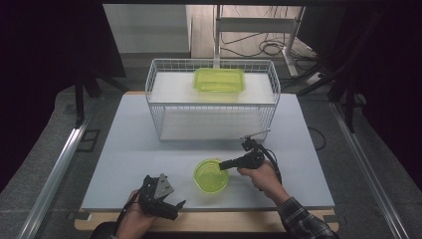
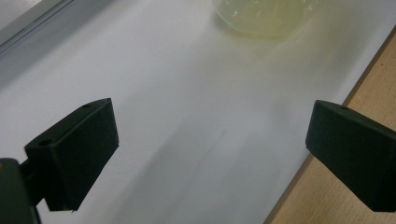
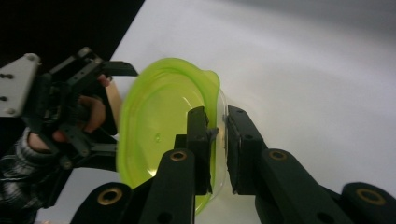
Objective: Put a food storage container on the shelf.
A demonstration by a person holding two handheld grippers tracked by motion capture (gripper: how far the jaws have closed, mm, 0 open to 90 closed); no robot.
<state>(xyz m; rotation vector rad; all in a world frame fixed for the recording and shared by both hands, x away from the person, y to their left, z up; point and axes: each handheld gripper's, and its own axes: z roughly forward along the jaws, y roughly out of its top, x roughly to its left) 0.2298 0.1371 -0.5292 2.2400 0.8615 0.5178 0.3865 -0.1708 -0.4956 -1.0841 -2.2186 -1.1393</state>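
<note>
**Right gripper pinches the bowl rim**

High view: the green bowl [image 1: 211, 175] sits near the table's [image 1: 129, 149] front edge; the right gripper [image 1: 226, 164] reaches in from 3 o'clock, tips hard to see.

Left gripper view: the left gripper [image 2: 210, 140] stands wide, nothing between; the bowl is cut off at 12 o'clock.

Right gripper view: jaws closed on the bowl's wall at its 3 o'clock side.

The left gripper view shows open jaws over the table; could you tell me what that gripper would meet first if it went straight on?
Probably the green bowl, blurred at the view's top edge. The left gripper has only white table before it; depth is unclear.
</note>
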